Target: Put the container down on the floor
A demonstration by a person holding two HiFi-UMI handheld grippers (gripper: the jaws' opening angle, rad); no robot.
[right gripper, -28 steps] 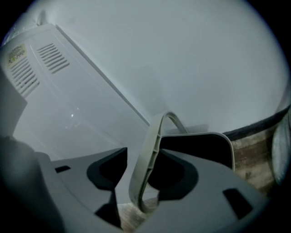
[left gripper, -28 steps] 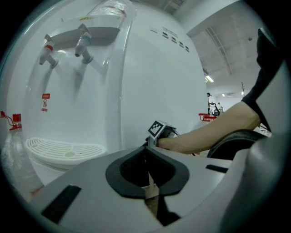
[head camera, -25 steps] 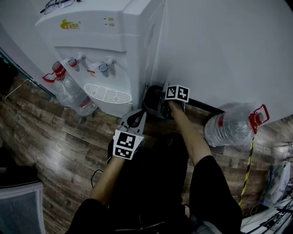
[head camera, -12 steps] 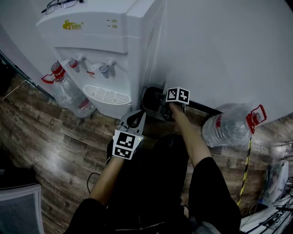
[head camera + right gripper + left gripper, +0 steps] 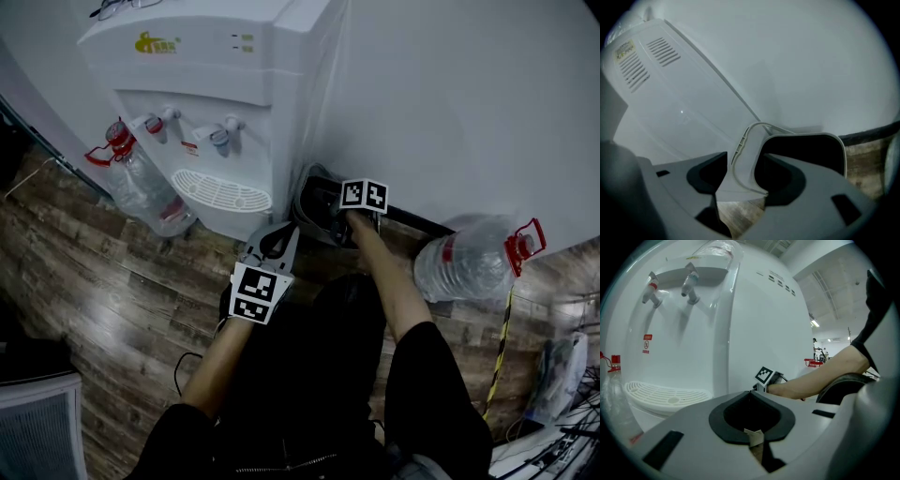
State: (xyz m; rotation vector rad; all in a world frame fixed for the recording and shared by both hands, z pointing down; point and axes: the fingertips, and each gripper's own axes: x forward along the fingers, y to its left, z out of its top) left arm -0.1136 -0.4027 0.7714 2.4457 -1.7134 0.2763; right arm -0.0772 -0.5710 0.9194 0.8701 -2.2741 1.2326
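Observation:
The grey container (image 5: 312, 190) stands on the wooden floor in the corner between the water dispenser (image 5: 216, 84) and the white wall. My right gripper (image 5: 332, 216) is at its near wall. In the right gripper view the container's wall (image 5: 740, 176) runs between the jaws of the right gripper (image 5: 744, 161); they stand wide, with a gap on the left side, and its dark opening (image 5: 806, 150) is beyond. My left gripper (image 5: 278, 234) hangs over the floor just left of the container. Its jaws (image 5: 751, 394) meet at the tips with nothing held.
Two clear water bottles with red caps lie on the floor, one left of the dispenser (image 5: 141, 183) and one to the right along the wall (image 5: 469, 262). Cables (image 5: 506, 347) trail at the right. My legs fill the lower middle.
Both grippers stay where they were, the right one at the container's wall. Only the head view has shifted slightly.

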